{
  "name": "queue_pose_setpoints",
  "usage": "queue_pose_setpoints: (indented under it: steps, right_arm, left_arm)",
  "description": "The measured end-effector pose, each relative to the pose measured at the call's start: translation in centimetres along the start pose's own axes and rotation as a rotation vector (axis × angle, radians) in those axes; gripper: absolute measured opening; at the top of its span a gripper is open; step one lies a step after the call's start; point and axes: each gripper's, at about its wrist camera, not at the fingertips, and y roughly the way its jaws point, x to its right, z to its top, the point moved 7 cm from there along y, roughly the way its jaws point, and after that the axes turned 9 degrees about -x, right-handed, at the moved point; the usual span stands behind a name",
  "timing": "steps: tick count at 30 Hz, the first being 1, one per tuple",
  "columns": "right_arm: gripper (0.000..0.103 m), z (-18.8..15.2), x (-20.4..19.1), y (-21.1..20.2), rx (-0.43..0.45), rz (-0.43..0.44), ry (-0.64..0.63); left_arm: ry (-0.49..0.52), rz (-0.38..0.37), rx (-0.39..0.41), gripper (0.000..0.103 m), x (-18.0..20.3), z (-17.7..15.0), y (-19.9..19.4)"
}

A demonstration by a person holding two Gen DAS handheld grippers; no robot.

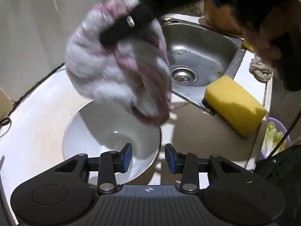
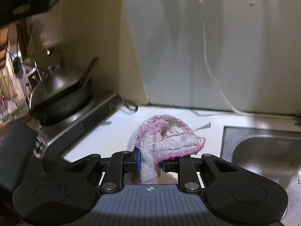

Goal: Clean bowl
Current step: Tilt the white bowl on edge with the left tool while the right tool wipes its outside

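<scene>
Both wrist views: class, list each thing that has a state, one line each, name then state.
Bowl: upright on the counter, empty, unheld.
Cloth: bunched, clamped in the right gripper, off the bowl.
Left gripper: open, over the bowl's rim.
Sponge: lying at the sink's edge.
Sink: no water in it.

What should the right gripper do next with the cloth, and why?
Probably lower the cloth into the white bowl. The right gripper is clamped on the cloth, which hangs above the bowl without touching the inside. The bowl sits on the counter beside the sink, and the left gripper is open, one pad over its rim, so the bowl looks unheld; wipe gently.
</scene>
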Motion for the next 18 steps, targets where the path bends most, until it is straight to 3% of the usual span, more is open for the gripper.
queue_pose_setpoints:
  steps: [1,2,4,8,13,18]
  right_arm:
    - [0.02,0.1,0.3,-0.4,0.011,-0.01,0.005]
    - [0.02,0.1,0.6,-0.7,0.019,-0.018,0.01]
    - [0.02,-0.1,1.7,-1.1,0.022,-0.04,0.035]
    - [0.02,-1.0,2.9,-0.3,0.001,0.002,0.085]
    - [0.02,-1.7,2.6,2.4,-0.029,0.078,0.125]
    - [0.02,-1.5,2.6,3.7,-0.035,0.09,0.13]
  left_arm:
    - [-0.001,0.002,-0.01,0.04,0.1,0.1,0.1]
    - [-0.001,0.004,-0.021,0.029,0.1,0.2,0.3]
    - [-0.008,0.004,-0.039,0.021,0.1,0.3,0.5]
    - [-0.078,-0.04,-0.033,0.021,-1.1,0.2,0.2]
    - [-0.276,-0.179,0.011,0.018,-4.3,0.9,-0.5]
    - [-0.452,-0.256,0.067,0.011,-7.8,1.1,-1.3]
